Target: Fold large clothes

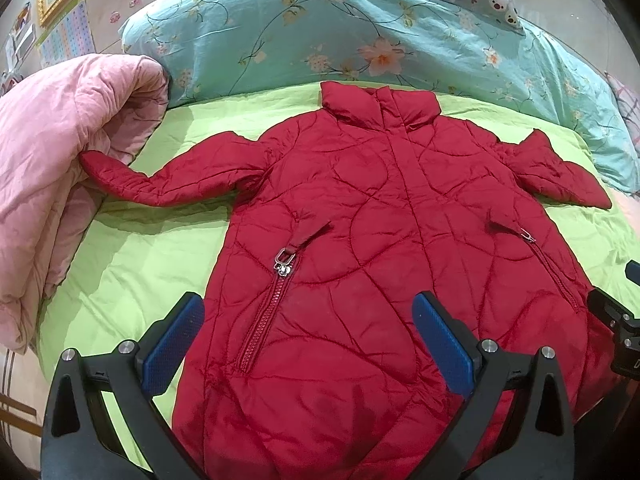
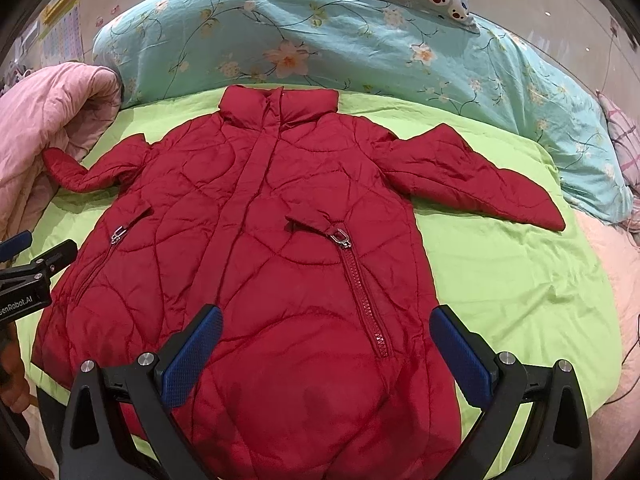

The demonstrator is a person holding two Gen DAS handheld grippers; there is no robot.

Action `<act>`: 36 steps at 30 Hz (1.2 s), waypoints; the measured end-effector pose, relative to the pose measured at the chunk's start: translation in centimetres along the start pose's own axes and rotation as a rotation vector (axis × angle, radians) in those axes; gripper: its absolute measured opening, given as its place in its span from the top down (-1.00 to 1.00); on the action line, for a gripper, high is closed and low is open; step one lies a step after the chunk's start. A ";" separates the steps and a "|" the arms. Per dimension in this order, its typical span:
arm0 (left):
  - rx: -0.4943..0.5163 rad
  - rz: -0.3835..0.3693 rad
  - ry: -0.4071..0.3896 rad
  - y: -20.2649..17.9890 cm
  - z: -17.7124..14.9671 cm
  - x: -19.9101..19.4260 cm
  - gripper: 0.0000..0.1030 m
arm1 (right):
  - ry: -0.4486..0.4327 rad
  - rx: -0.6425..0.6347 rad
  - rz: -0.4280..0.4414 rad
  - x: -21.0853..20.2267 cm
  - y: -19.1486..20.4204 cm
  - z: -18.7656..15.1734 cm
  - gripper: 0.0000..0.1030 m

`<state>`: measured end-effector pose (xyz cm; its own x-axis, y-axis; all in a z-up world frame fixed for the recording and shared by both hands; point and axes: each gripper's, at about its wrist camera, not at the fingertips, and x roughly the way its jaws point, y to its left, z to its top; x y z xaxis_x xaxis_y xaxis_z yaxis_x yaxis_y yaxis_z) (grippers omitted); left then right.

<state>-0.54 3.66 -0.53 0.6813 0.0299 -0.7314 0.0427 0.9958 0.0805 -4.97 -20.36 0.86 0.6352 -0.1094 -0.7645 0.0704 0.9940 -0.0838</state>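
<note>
Plainly, both sets of jaws stand spread wide and grip nothing. The left gripper sits at the bottom of the left wrist view, its blue pads apart over the lower part of the red quilted coat; whether they touch the fabric I cannot tell. The right gripper does the same at the bottom of its own view, pads parted on either side of the coat's lower front, with the zip pocket running down between them.

Outward from there, the coat lies flat and face up on the green sheet, collar toward the top of the frame against the turquoise floral bedding. Both sleeves are stretched out to the sides: one sleeve reaches to the middle left and rests against the pink quilt, the other sleeve points to the middle right.

By my reckoning the folding has not begun. The garment is spread and smoothed, nothing is turned over, and no crease shows. Left to do are the sleeves brought in across the body, then the body doubled up from the hem.
</note>
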 end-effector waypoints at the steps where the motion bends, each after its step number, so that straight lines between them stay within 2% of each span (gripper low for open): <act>1: 0.000 -0.002 0.000 0.0 0.0 0.0 -1.00 | 0.000 -0.003 -0.003 0.0 0.0 0.0 -1.00; 36: -0.001 -0.018 0.023 -0.3 0.2 0.8 -1.00 | 0.020 -0.015 -0.016 0.8 0.0 -0.2 -1.00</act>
<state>0.15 3.35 -0.99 0.6630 0.0135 -0.7485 0.0542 0.9963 0.0660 -4.62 -20.43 0.12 0.6190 -0.1253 -0.7753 0.0689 0.9920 -0.1054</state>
